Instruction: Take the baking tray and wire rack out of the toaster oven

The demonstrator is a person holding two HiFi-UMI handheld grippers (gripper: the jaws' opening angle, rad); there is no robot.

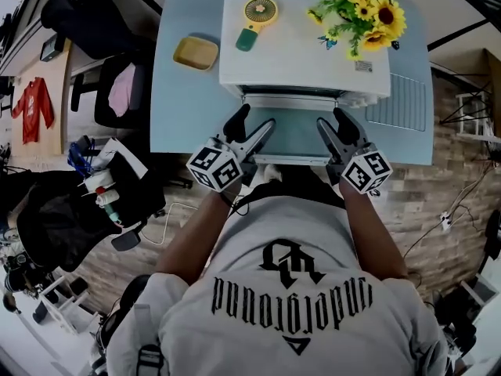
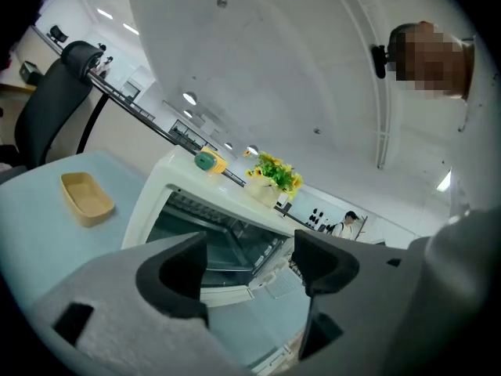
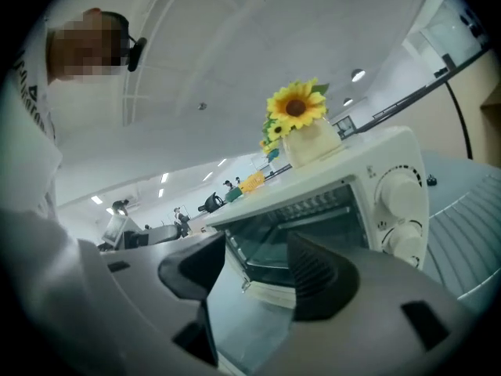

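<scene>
While left tool (image 1: 252, 124) and right tool (image 1: 335, 124) hover wide open, empty, at the open toaster oven (image 1: 297, 45), it's approach step; next likely reach in, pinch tray edge.

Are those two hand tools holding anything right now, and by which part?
Nothing is held: the left gripper and the right gripper both stand open and empty before the toaster oven.

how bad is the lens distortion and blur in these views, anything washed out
Head view: fisheye bows the table edges, corners darken, toaster oven is sharp. Left gripper view: round black vignette, toaster oven looks bent, left gripper up close is soft. Right gripper view: same vignette, pale ceiling fills the top, sunflowers crisp, right gripper slightly soft.
</scene>
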